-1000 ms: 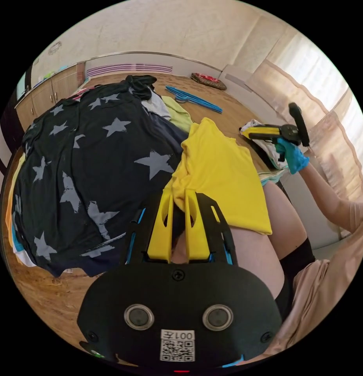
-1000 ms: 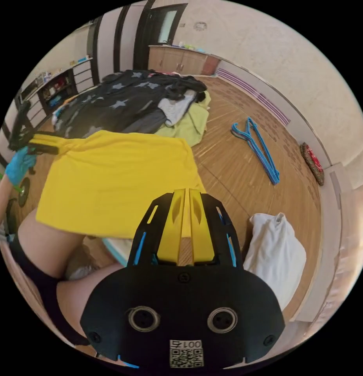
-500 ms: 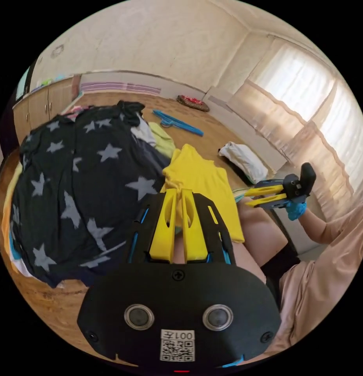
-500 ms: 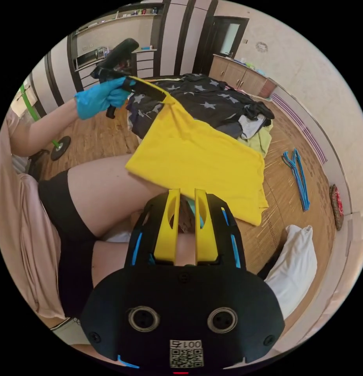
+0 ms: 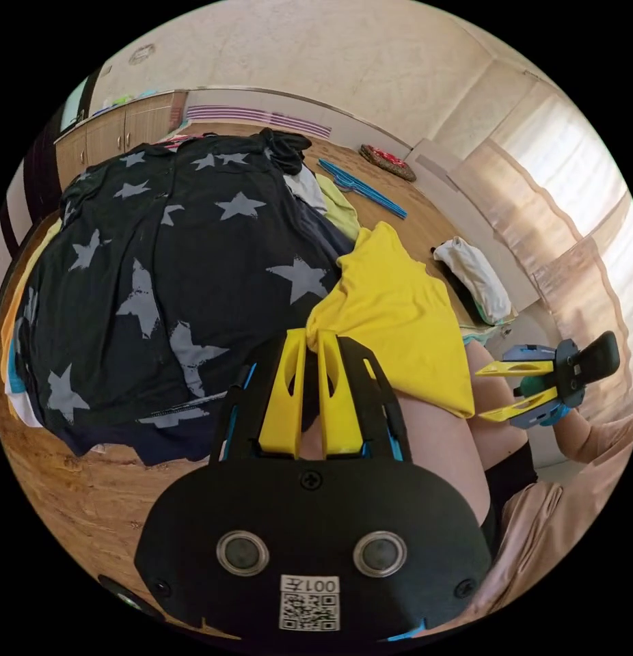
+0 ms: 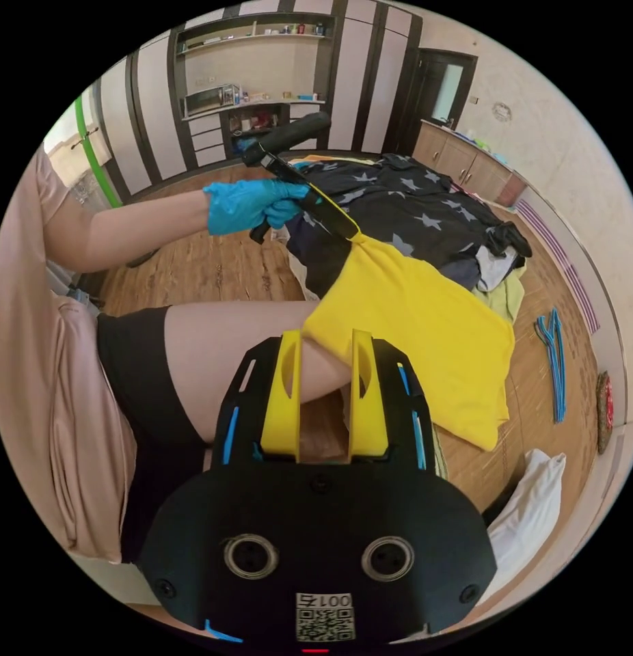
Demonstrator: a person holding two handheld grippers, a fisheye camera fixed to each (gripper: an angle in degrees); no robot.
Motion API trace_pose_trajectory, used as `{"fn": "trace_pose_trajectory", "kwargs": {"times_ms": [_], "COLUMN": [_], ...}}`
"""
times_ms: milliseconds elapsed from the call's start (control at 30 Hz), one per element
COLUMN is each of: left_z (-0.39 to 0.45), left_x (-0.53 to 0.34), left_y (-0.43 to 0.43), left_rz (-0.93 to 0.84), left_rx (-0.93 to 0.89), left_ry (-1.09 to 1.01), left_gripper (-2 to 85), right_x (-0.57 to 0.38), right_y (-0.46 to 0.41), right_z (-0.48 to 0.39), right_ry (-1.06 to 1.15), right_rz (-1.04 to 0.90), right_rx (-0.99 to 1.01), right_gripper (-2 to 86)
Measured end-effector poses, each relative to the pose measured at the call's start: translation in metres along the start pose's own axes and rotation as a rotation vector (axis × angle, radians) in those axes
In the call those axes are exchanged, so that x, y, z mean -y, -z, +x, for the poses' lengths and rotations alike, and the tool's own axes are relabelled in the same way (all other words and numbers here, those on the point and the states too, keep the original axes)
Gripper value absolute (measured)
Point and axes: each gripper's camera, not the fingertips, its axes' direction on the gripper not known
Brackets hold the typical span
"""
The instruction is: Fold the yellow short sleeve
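- Since half a second ago, the right gripper (image 6: 325, 338) has let go of the yellow short-sleeve shirt (image 6: 426, 328); its yellow jaws now stand wide apart, empty, over the person's bare thigh (image 6: 248, 355).
- Seen from the left gripper view, that right gripper (image 5: 491, 393) sits beside the shirt's (image 5: 398, 321) lower corner, clear of the cloth.
- The left gripper (image 5: 306, 333) has its jaws nearly closed, pinching a bunched corner of the shirt; in the right gripper view a blue-gloved hand (image 6: 251, 203) holds it (image 6: 355, 236).
- The shirt hangs from that pinch and drapes over the thigh down to the wooden floor (image 6: 214, 270).
- A dark star-printed garment (image 5: 166, 273) tops the clothes pile just beside the shirt.
- Blue plastic hangers (image 6: 554, 355) and a folded white cloth (image 6: 528, 519) lie on the floor, apart from the shirt.
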Motion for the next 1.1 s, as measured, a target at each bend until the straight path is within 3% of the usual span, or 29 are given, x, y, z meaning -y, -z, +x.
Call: {"fn": "trace_pose_trajectory", "kwargs": {"times_ms": [333, 533, 733, 900, 1033, 1100], "left_z": [0.058, 0.149, 0.236, 0.272, 0.298, 0.311], "left_x": [-0.011, -0.008, -0.005, 0.009, 0.027, 0.033], "left_y": [0.066, 0.090, 0.075, 0.063, 0.048, 0.049], "left_rz": [0.044, 0.074, 0.039, 0.048, 0.055, 0.069], "left_rx": [0.055, 0.096, 0.273, 0.359, 0.620, 0.641], "left_ry": [-0.086, -0.426, -0.675, -0.730, -0.771, -0.796], "left_gripper": [-1.0, 4.5, 10.7, 11.7, 10.9, 9.6], "right_x": [0.009, -0.005, -0.013, -0.013, -0.020, -0.029], "right_y": [-0.009, 0.012, 0.056, 0.083, 0.100, 0.108], "right_z": [-0.007, -0.005, 0.013, 0.025, 0.025, 0.025], "right_ry": [-0.191, -0.263, -0.337, -0.351, -0.325, -0.333], "right_rz": [-0.110, -0.113, -0.031, 0.007, -0.013, -0.007], "right_rx": [-0.028, -0.070, -0.145, -0.167, -0.188, -0.172], "right_gripper": [5.6, 1.5, 0.9, 1.2, 1.5, 1.5]}}
